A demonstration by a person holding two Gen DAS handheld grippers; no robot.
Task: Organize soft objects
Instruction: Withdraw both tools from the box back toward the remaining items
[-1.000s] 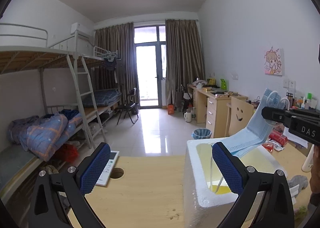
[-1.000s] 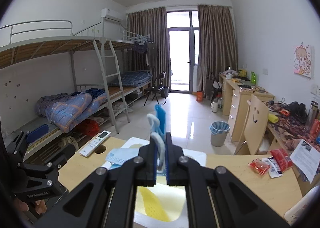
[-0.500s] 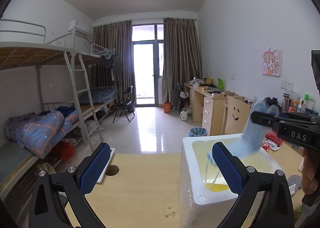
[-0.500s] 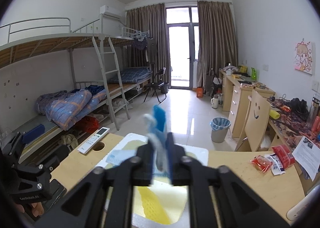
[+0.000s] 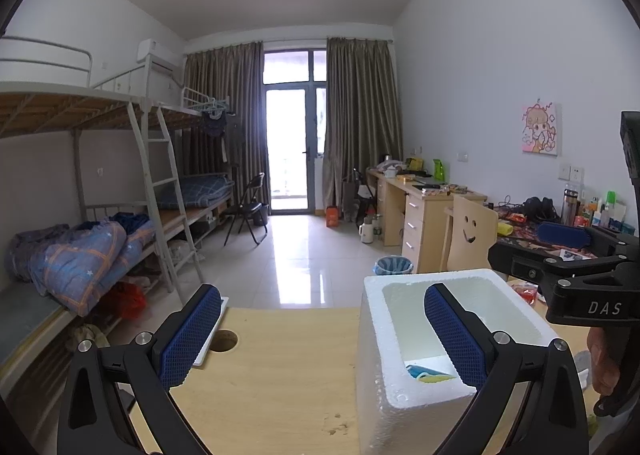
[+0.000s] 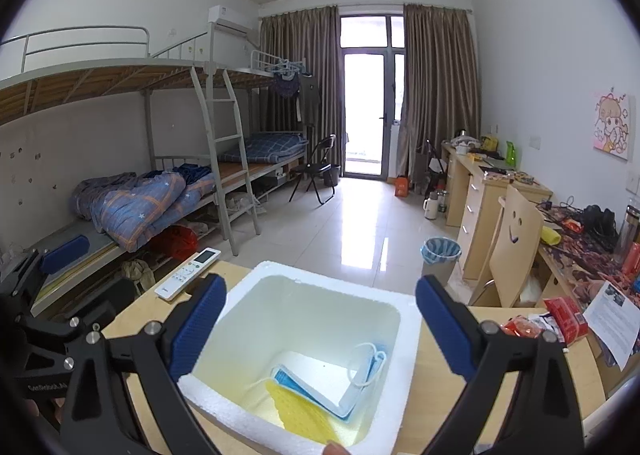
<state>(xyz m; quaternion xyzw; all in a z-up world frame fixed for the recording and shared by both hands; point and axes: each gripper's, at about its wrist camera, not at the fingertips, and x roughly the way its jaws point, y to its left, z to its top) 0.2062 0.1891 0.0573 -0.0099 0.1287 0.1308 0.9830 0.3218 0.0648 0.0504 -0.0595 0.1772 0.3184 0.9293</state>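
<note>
Right gripper (image 6: 320,323): spread wide, nothing between its pads, held above the open foam box (image 6: 394,309). Box directly below and ahead of it, the blue pads (image 6: 198,325) flanking the box's mouth from above.

Mask (image 6: 340,383): blue and white, folded, lying in the bottom of the box below the right gripper, leaning against the wall on the gripper's right side; ear loop free on top. Yellow cloth (image 6: 306,411) under and just nearer than the mask, on the box floor.

Left gripper (image 5: 322,333): also wide open, empty. Box (image 5: 372,339) sits ahead and to its right, right pad overlapping the box's opening in view; a sliver of mask (image 5: 420,369) and cloth visible inside.

Remote (image 6: 188,274) on the surface (image 6: 440,379), ahead-left of the right gripper, just beside the box's far left corner. Snack packets (image 6: 560,317) on the surface to the right, well apart from the box.
</note>
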